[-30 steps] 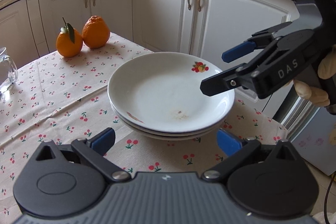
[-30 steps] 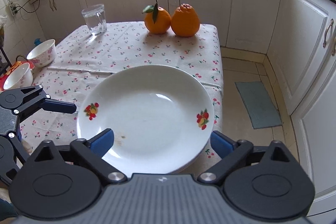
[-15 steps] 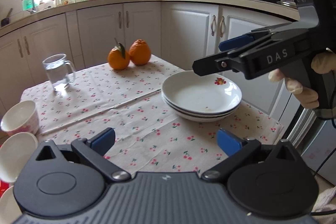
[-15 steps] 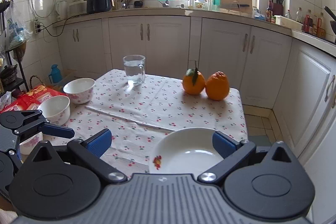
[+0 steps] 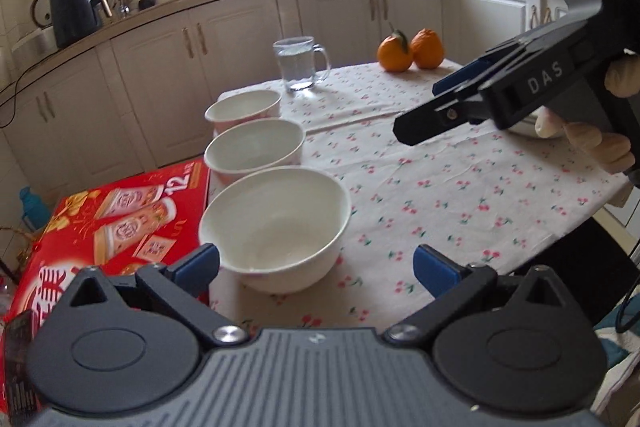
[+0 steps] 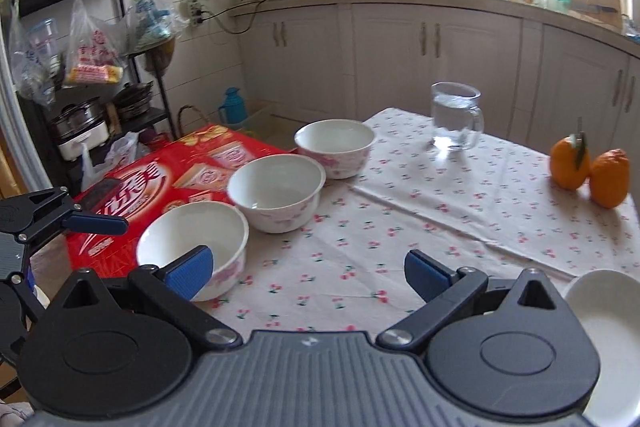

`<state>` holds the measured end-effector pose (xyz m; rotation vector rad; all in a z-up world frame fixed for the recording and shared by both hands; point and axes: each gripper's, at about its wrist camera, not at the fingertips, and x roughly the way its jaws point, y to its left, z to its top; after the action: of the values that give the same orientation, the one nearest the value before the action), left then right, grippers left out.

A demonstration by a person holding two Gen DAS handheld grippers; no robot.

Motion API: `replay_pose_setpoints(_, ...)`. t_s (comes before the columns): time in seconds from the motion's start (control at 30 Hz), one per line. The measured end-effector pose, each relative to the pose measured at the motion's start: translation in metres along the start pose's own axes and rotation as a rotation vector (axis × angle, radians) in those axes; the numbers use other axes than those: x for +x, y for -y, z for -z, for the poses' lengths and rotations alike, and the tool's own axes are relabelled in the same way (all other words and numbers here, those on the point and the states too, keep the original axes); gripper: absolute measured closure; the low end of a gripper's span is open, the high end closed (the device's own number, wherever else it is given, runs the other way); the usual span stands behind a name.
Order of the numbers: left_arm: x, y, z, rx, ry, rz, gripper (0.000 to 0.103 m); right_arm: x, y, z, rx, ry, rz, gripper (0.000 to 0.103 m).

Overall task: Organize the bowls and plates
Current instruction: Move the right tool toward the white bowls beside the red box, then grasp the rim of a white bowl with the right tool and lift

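Note:
Three white bowls with pink flowers stand in a row along the table's left edge: the near bowl [image 5: 276, 223] [image 6: 196, 247], the middle bowl [image 5: 254, 149] [image 6: 276, 189] and the far bowl [image 5: 243, 109] [image 6: 335, 146]. My left gripper [image 5: 316, 265] is open and empty, just in front of the near bowl. My right gripper [image 6: 308, 273] is open and empty above the tablecloth, right of the near bowl. It also shows from the side in the left wrist view [image 5: 432, 111]. The white plate stack [image 6: 608, 331] lies at the right wrist view's lower right edge.
A glass mug of water [image 5: 298, 65] [image 6: 454, 121] and two oranges [image 5: 410, 51] [image 6: 588, 175] stand at the far side of the cherry-print tablecloth [image 5: 440, 187]. A red carton [image 5: 108, 227] [image 6: 192, 167] sits against the table's left edge. White cabinets surround the table.
Both grippers have pulled back from the plate stack and swung left toward the row of bowls. The plates stay stacked at the right. Both grippers stay open.

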<state>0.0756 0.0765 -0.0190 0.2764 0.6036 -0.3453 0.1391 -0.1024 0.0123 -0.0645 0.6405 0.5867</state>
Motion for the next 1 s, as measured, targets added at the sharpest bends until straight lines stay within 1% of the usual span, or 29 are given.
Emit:
replay_pose_setpoints(0.07, 0.007, -0.008, 0.007, -0.005, -0.014, -0.018, 0.001, 0.014, -0.01, -0.001, -0.004, -0.019, -0.046, 0.0)
replay_pose_setpoints(0.17, 0.017, -0.019, 0.012, -0.003, -0.032, -0.018, 0.001, 0.035, -0.017, -0.005, 0.013, -0.045, -0.103, 0.0)
replay_pose_setpoints(0.23, 0.024, -0.022, 0.014, 0.026, -0.034, -0.015, 0.001, 0.046, -0.016, -0.007, 0.038, -0.062, -0.14, 0.0)
replay_pose_setpoints(0.3, 0.03, -0.023, 0.014, 0.045, -0.037, -0.011, 0.001, 0.058, -0.017, -0.009, 0.059, -0.08, -0.168, 0.0)
replay_pose_setpoints(0.43, 0.038, -0.026, 0.012, 0.044, -0.037, 0.023, 0.003, 0.079, -0.018, -0.01, 0.087, -0.113, -0.213, 0.0)
replay_pose_setpoints(0.57, 0.041, -0.027, 0.01, 0.051, -0.029, 0.043, 0.004, 0.094, -0.022, -0.01, 0.084, -0.14, -0.234, 0.001)
replay_pose_setpoints(0.6, 0.042, -0.027, 0.009, 0.052, -0.027, 0.047, 0.004, 0.096, -0.023, -0.009, 0.082, -0.145, -0.236, 0.002)
replay_pose_setpoints(0.67, 0.042, -0.029, 0.01, 0.051, -0.026, 0.055, 0.005, 0.099, -0.024, -0.009, 0.079, -0.153, -0.252, 0.007)
replay_pose_setpoints(0.7, 0.043, -0.029, 0.01, 0.05, -0.028, 0.059, 0.007, 0.1, -0.025, -0.009, 0.079, -0.157, -0.257, 0.01)
replay_pose_setpoints(0.77, 0.045, -0.03, 0.009, 0.048, -0.033, 0.06, 0.013, 0.102, -0.025, -0.008, 0.078, -0.16, -0.261, 0.012)
replay_pose_setpoints(0.83, 0.045, -0.03, 0.009, 0.045, -0.03, 0.064, 0.013, 0.103, -0.025, -0.008, 0.079, -0.168, -0.268, 0.02)
replay_pose_setpoints(0.93, 0.045, -0.032, 0.008, 0.038, -0.026, 0.069, 0.013, 0.102, -0.025, -0.007, 0.08, -0.166, -0.277, 0.024)
replay_pose_setpoints(1.0, 0.045, -0.032, 0.007, 0.039, -0.027, 0.07, 0.013, 0.102, -0.026, -0.007, 0.083, -0.165, -0.275, 0.024)
